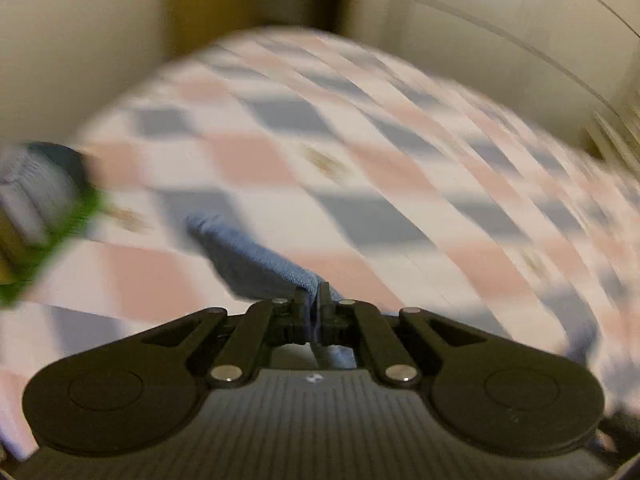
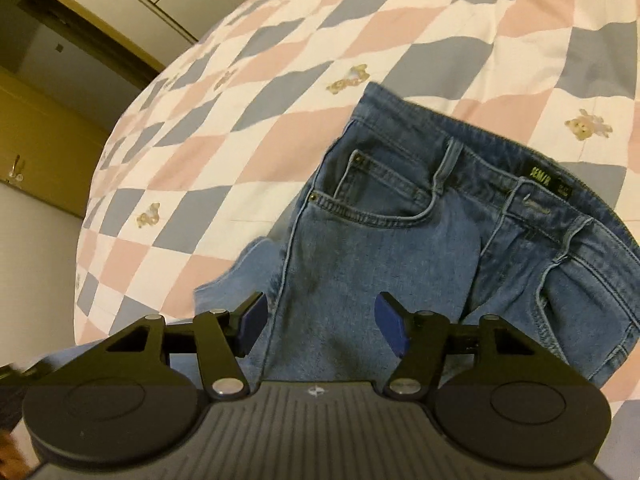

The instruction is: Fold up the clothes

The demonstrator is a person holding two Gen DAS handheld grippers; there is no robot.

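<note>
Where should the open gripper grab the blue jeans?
Probably the near side seam of the blue denim jeans, just below the front pocket. The open right gripper already straddles that raised folded edge, so coming straight down from above, with one finger each side, should pinch it.

Checkered bedspread (image 2: pixel 280 80) — pale walls (image 2: pixel 36 260), wooden wardrobe (image 2: pixel 44 128)
</note>
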